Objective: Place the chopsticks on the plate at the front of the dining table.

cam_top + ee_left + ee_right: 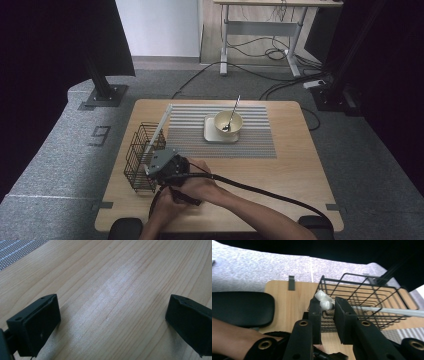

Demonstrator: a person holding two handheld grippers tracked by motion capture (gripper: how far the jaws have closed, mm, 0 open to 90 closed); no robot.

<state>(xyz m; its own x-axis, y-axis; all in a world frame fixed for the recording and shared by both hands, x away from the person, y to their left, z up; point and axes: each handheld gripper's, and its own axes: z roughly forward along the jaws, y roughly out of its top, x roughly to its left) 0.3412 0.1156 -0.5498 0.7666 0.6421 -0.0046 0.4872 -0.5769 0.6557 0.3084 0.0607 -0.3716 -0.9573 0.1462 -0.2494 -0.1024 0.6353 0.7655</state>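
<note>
Chopsticks clamped in right tool slant across basket.

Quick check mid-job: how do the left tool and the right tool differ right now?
The left tool has its jaws wide apart; the right tool has them nearly together. The left tool holds nothing, with bare wooden table between its jaws; the right tool clamps the rounded ends of the white sticks beside the wire basket. Both have black, blocky jaws.

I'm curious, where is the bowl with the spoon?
In the high view the bowl sits on a square plate on the striped mat, centre-far, right of the wire basket.
</note>
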